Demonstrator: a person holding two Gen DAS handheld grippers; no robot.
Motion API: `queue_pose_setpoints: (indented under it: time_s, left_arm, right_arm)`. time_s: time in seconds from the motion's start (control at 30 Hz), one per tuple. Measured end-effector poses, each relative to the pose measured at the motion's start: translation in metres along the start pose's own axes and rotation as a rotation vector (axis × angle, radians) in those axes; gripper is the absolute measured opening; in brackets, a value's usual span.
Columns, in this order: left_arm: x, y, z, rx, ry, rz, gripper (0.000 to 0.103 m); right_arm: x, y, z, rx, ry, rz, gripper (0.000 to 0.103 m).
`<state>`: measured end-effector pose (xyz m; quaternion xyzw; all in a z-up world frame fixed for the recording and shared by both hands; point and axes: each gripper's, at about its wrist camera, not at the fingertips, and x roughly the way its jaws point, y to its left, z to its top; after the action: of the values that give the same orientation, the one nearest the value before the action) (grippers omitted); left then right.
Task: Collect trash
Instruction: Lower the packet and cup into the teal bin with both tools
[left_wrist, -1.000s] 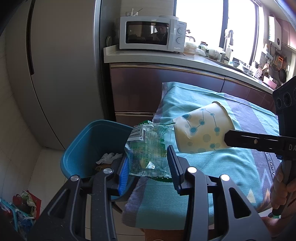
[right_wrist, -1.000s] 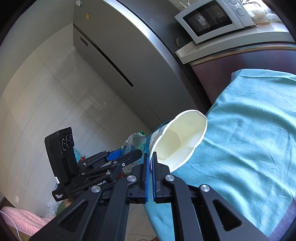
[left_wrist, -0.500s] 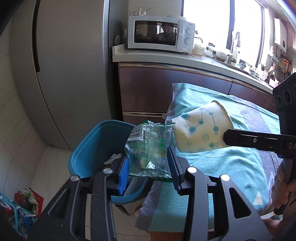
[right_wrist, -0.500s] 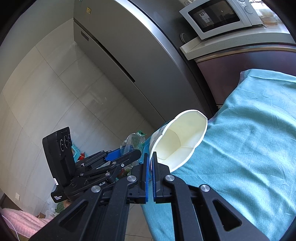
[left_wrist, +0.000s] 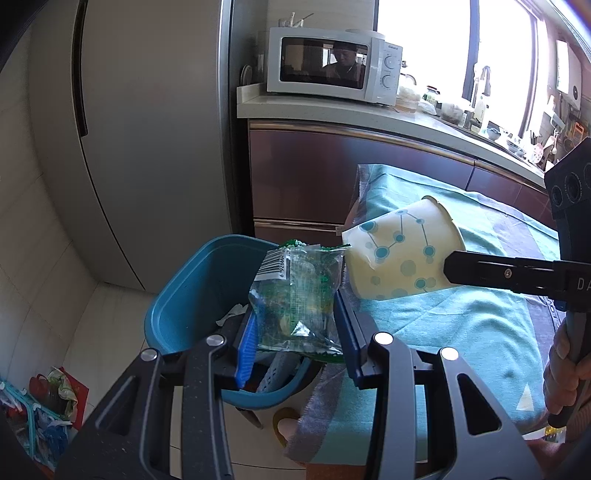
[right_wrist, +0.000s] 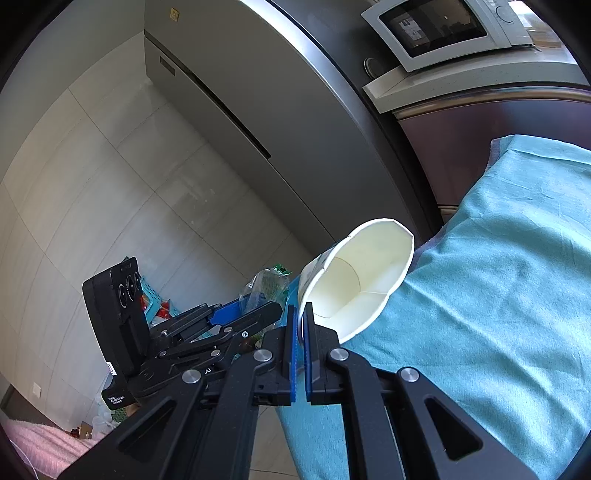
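A kitchen is filling the background: a tall grey refrigerator (left_wrist: 140, 147) is standing beside a pale stone counter (left_wrist: 369, 118) that is carrying a white microwave oven (left_wrist: 332, 66), and a table draped in a teal cloth (left_wrist: 461, 332) is sitting in front of the dark brown cabinets. A round blue plastic bin (left_wrist: 192, 295) is standing on the tiled floor just beside the near corner of the table, with a scrap of white crumpled paper (left_wrist: 231, 314) lying inside it. The left gripper (left_wrist: 295, 332) is pinching a clear crinkled plastic wrapper with green print and a barcode label (left_wrist: 295, 295) between its blue-padded fingers, and the wrapper is hanging over the bin's rim at the table's edge. The right gripper (right_wrist: 301, 328) is pressing its two fingers nearly together on the rim wall of a cream paper cup printed with teal dots and lines (right_wrist: 358, 280), which is tilting on its side above the teal cloth with its open mouth facing the right wrist camera. In the left wrist view the paper cup (left_wrist: 402, 254) is sitting just to the right of the wrapper, almost touching it, with its base pointing toward the bin. The person's right hand (left_wrist: 565, 373) is gripping the handle of the right tool at the frame's edge
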<state>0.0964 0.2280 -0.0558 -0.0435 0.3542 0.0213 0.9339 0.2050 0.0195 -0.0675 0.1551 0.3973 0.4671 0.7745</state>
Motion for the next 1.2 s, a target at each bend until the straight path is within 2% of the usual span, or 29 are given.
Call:
queue_pose_setpoints:
  time_s: [1.2]
  left_arm:
    - [0.036, 0.027, -0.002, -0.064, 0.042, 0.043, 0.039]
  right_arm:
    - [0.034, 0.005, 0.01, 0.009, 0.07, -0.018, 0.002]
